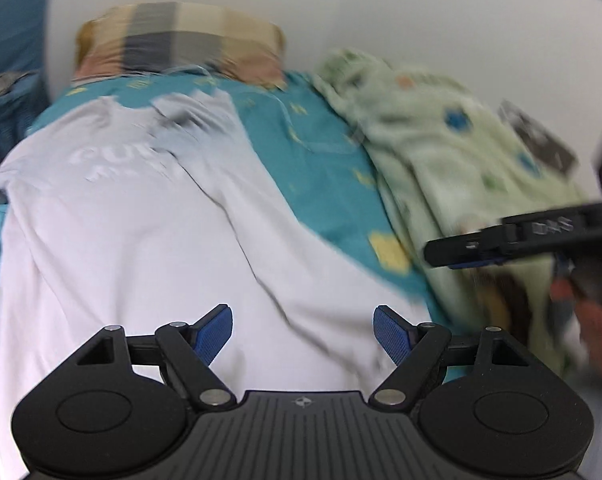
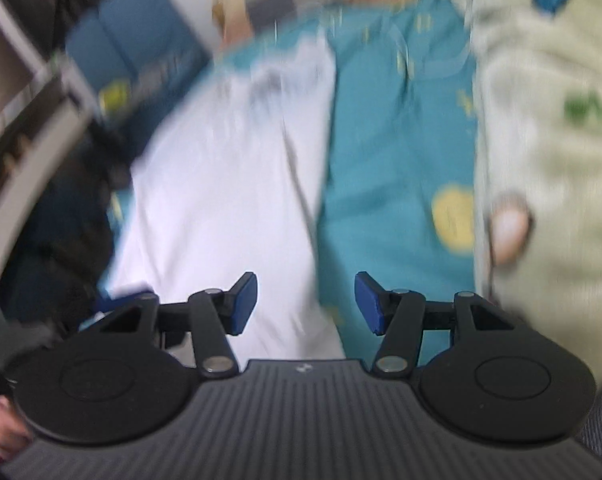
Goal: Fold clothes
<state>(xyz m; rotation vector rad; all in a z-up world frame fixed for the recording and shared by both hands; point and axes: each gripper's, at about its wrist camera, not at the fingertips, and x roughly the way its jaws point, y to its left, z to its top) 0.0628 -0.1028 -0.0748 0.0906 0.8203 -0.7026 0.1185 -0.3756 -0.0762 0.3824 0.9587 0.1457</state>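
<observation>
On the left, your left gripper (image 1: 303, 334) hangs over the near end of the white shirt (image 1: 141, 240), its blue pads spread wide with only cloth far below them, nothing pinched. The shirt lies lengthwise on the teal sheet (image 1: 329, 184), with its printed chest toward the pillow (image 1: 181, 40); one side seems already turned in over the body, so I judge that you hold both tools free and above it in order to choose the next edge to take. Further right, the sheet is bare beside the shirt, which leaves room for a fold, and the green blanket (image 1: 441, 152) is pushed against the wall side, probably to keep this place free. At the far right your right gripper (image 2: 305, 304) also has its pads apart and carries nothing; it looks down along the right edge of the shirt. The left view alone shows the lettering on the shirt, the whole pillow and the other tool from its side with your hand (image 1: 597, 320) on it. The right view alone shows the shelf (image 2: 25, 92) and the blue box (image 2: 141, 40) beside the bed; it is much blurred.
</observation>
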